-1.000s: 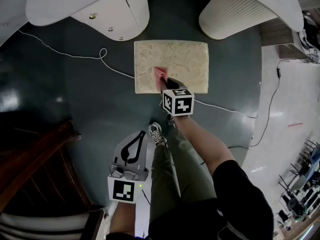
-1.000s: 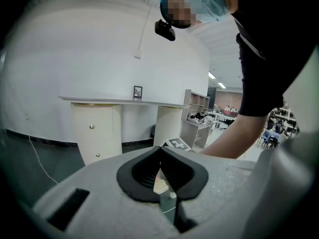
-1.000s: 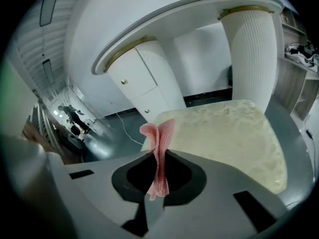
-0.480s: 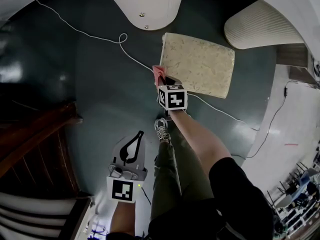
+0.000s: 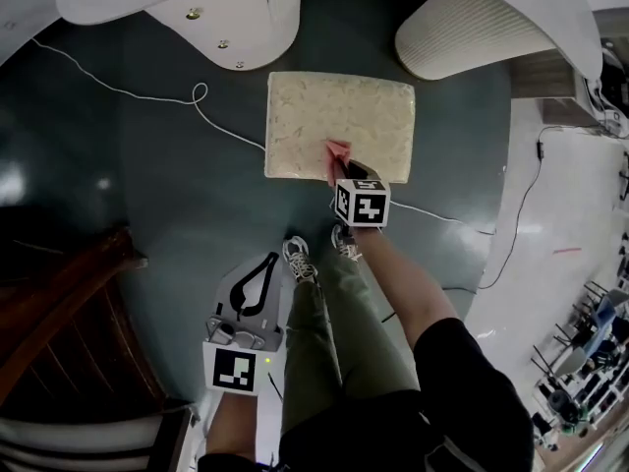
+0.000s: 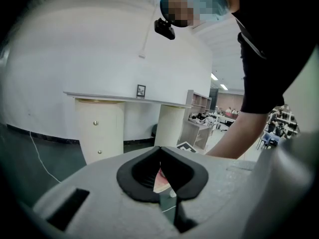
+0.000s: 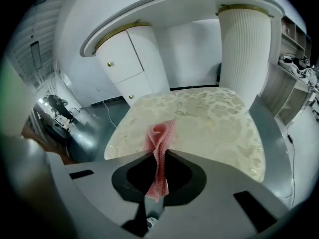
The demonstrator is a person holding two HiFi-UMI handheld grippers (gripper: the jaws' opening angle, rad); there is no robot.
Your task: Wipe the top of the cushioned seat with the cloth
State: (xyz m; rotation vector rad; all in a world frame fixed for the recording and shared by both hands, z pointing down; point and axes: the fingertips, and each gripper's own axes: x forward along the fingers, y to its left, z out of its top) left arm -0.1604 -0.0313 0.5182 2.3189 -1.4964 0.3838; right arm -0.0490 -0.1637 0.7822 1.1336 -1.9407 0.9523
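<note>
Cloth: head view, over the near part of the cushioned seat, held in your right gripper. The left gripper is well apart.
Left gripper view: fingers together, empty.
Right gripper view: fingers clamp the bunched fold. Likely light and limp, so grip it mid-bunch.

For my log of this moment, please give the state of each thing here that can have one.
right gripper: jaws shut on the pink cloth.
pink cloth: bunched, pinched upright, over the seat's near part.
cushioned seat: level, nothing else on top.
left gripper: jaws shut, empty, held apart from the seat.
white cable: loose on the floor, one loop.
</note>
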